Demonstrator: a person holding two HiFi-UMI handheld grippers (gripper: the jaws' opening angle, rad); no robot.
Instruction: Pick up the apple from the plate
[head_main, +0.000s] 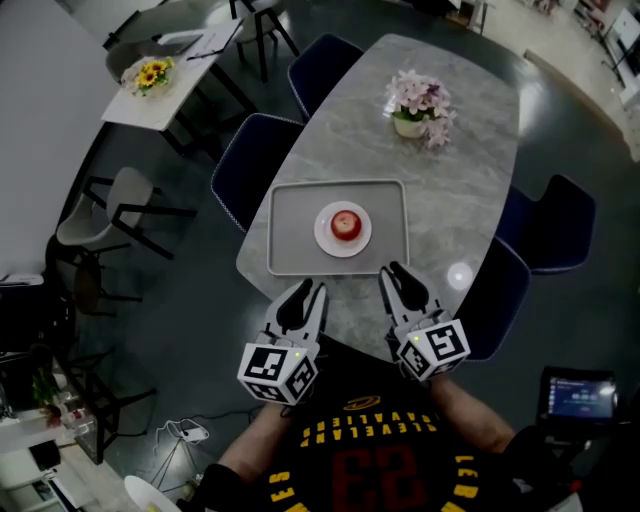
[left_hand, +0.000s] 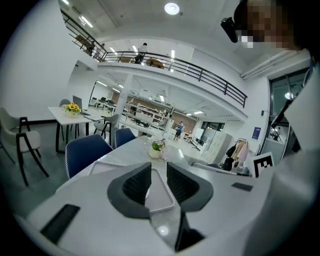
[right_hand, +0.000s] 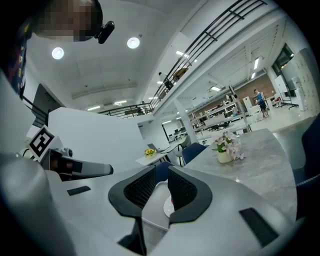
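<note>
A red apple (head_main: 346, 224) sits on a small white plate (head_main: 343, 243) in the middle of a grey tray (head_main: 290, 225) on the marble table (head_main: 470, 170). Both grippers hover over the table's near edge, short of the tray. My left gripper (head_main: 311, 290) points at the tray's near left side, its jaws a narrow gap apart and empty. My right gripper (head_main: 392, 270) is by the tray's near right corner, also slightly open and empty. In the right gripper view, the plate (right_hand: 167, 206) and a red sliver of apple (right_hand: 172, 200) show between the jaws of that gripper (right_hand: 161, 172). The left gripper view shows the left gripper (left_hand: 158, 167) with only tray (left_hand: 159, 196) behind its jaws.
A pot of pink flowers (head_main: 420, 105) stands at the table's far end. Blue chairs (head_main: 250, 165) flank the table on the left, and others (head_main: 555, 225) on the right. A white side table (head_main: 170, 90) with yellow flowers stands at the far left.
</note>
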